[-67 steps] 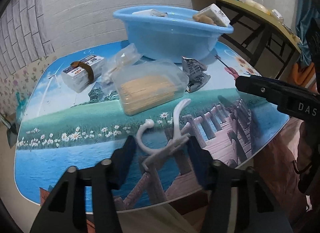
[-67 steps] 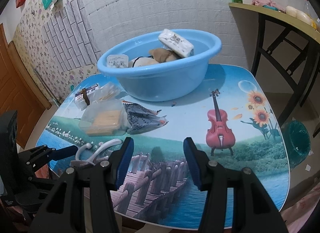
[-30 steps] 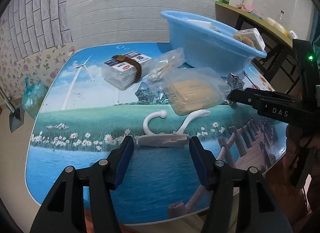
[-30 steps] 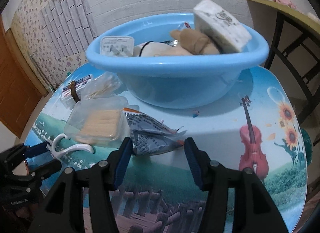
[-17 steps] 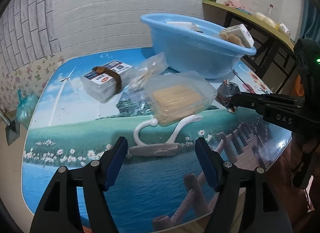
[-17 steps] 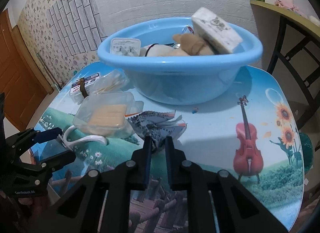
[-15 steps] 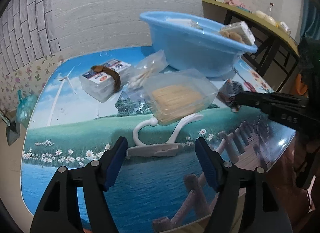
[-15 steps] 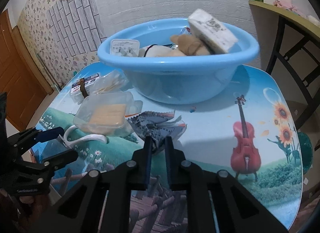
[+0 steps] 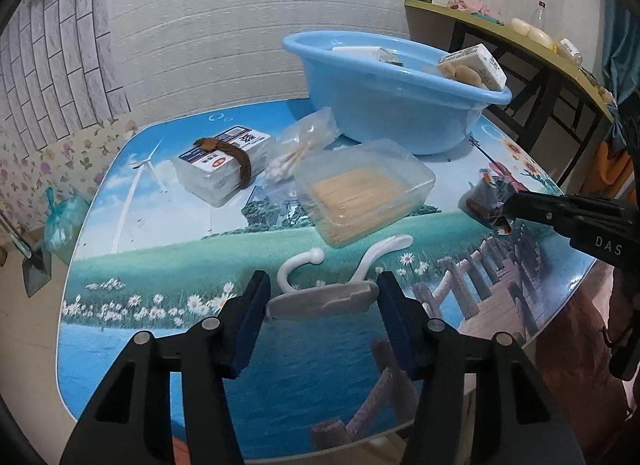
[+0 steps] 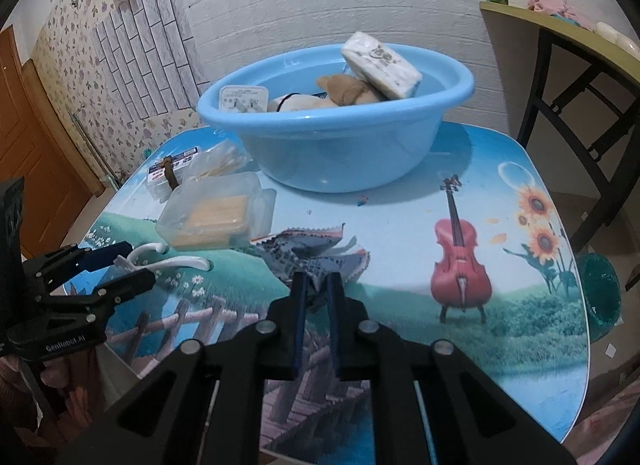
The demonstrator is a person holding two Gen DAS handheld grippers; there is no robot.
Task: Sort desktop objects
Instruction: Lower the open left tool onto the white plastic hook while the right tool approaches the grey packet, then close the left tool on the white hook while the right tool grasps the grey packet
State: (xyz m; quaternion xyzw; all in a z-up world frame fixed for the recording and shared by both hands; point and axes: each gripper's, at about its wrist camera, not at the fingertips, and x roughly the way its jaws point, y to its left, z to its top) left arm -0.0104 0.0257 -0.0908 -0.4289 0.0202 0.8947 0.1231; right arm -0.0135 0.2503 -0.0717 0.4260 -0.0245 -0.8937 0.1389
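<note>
A white plastic hook (image 9: 320, 299) lies on the picture-printed table (image 9: 160, 249). Its flat base spans the gap of my left gripper (image 9: 322, 305), whose jaws are closing, with both blue pads touching its ends. The right wrist view shows the same grip by the left gripper (image 10: 134, 263). My right gripper (image 10: 316, 285) is shut on the near edge of a crumpled grey foil packet (image 10: 312, 253), which is also seen as a dark wad (image 9: 480, 201) at the tips of the right gripper (image 9: 506, 211). The blue basin (image 10: 340, 153) stands behind.
The basin holds a tissue pack (image 10: 380, 65), a brown plush toy (image 10: 344, 89) and a white plug (image 10: 244, 99). A clear toothpick box (image 9: 360, 193), a bag of cotton swabs (image 9: 300, 149) and a banded card box (image 9: 224, 165) lie between the hook and the basin. A side table (image 9: 520, 37) stands at the right.
My right gripper went from open to shut on the foil packet and drew back a little with it. The left jaws widened around the hook's base, then narrowed onto it.
</note>
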